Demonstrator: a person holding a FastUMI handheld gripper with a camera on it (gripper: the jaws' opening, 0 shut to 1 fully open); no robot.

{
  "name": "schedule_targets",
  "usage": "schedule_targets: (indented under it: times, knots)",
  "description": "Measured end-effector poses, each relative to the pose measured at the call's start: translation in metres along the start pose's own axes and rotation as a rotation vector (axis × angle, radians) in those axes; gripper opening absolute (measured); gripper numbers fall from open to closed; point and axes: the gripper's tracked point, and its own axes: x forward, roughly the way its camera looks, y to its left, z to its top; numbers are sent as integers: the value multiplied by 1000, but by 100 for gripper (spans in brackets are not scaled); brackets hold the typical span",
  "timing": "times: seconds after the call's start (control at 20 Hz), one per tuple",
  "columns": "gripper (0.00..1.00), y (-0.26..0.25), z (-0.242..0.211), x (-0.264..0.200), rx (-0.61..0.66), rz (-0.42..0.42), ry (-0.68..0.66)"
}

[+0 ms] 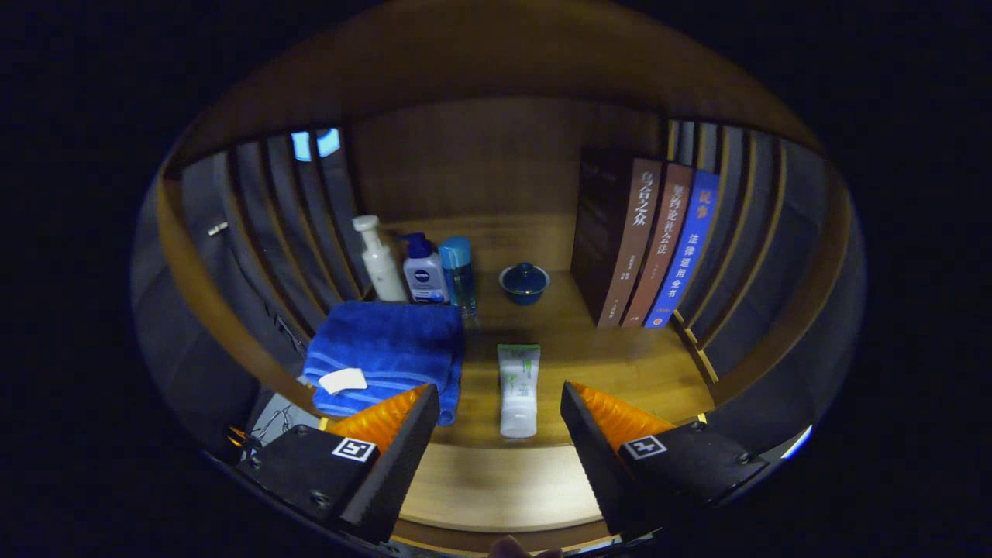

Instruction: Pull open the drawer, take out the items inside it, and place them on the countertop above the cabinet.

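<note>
Two gripper [500,395] fingers are spread wide apart and hold nothing. A white squeeze tube with a green label [518,389] lies flat on the wooden countertop [612,356], between the fingers and just ahead. Next to it sits a folded blue towel [387,349]. Beyond stand three bottles [422,267], a small blue lidded bowl [525,282] and three upright books [655,244].

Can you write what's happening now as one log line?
tongs: open, empty | tube: lying between tongs, just ahead | blue towel: beside it | stage: tube not gripped
</note>
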Motion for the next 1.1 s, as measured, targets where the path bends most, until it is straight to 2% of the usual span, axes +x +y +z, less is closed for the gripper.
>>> schedule_targets:
  times: [0.35,0.55,0.9,1.1]
  knots:
    - [100,5,-27,-123,-27,27,-349]
    - [99,-3,-66,-160,-25,29,-445]
    - [99,-25,-161,-170,-63,-21,-526]
    - [99,-27,-223,-149,-50,-35,-481]
